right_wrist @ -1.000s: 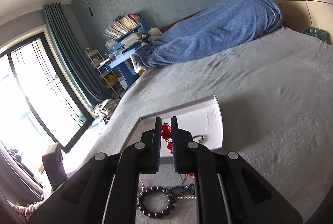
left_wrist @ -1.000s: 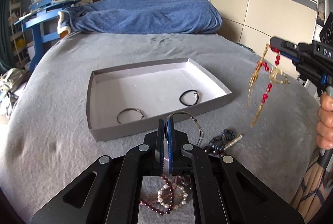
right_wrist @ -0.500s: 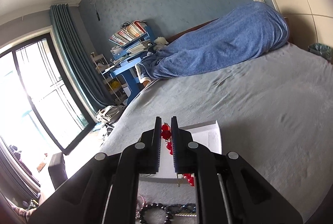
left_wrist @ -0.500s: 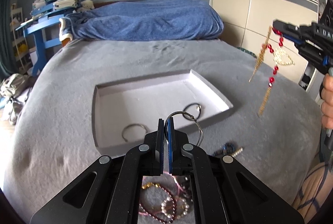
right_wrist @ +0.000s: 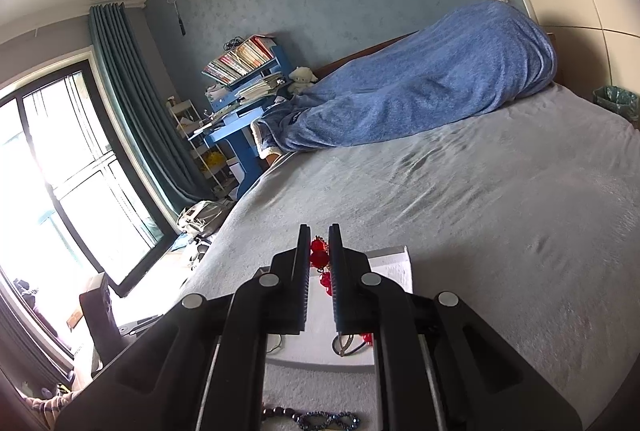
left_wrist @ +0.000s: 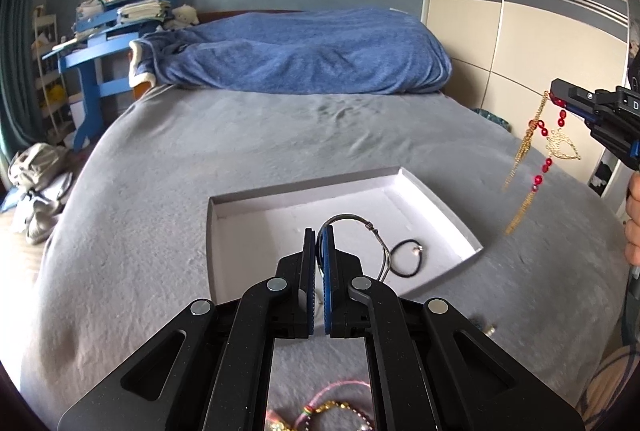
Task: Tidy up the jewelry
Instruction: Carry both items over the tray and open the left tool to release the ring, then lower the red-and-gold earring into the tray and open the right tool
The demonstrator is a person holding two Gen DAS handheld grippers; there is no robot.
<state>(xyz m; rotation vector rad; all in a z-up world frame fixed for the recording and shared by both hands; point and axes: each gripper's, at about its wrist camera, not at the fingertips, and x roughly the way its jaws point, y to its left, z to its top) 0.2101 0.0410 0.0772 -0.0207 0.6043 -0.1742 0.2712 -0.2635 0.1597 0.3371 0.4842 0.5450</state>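
My left gripper (left_wrist: 319, 235) is shut on a thin grey wire bangle (left_wrist: 354, 219), which loops up and right from the pads above the white tray (left_wrist: 304, 187). A black cord bracelet (left_wrist: 407, 257) lies inside the tray. At the right of the left wrist view, my right gripper (left_wrist: 555, 98) holds a dangling red-bead and gold-chain necklace (left_wrist: 538, 155) in the air beside the tray. In the right wrist view, the right gripper (right_wrist: 319, 231) is shut on the necklace's red beads (right_wrist: 319, 257), with the tray (right_wrist: 394, 263) below.
Loose bead jewelry (left_wrist: 320, 413) lies on the grey bedspread under my left gripper, and a dark bead strand (right_wrist: 320, 418) under my right. A blue blanket (left_wrist: 300, 59) is heaped at the bed's head. A blue desk (left_wrist: 104, 43) stands at the left. A person's hand (left_wrist: 633, 215) is at the right edge.
Both grippers have risen. The left one carried the wire bangle forward over the tray, now hiding the silver ring inside it. The right one lifted the necklace higher.
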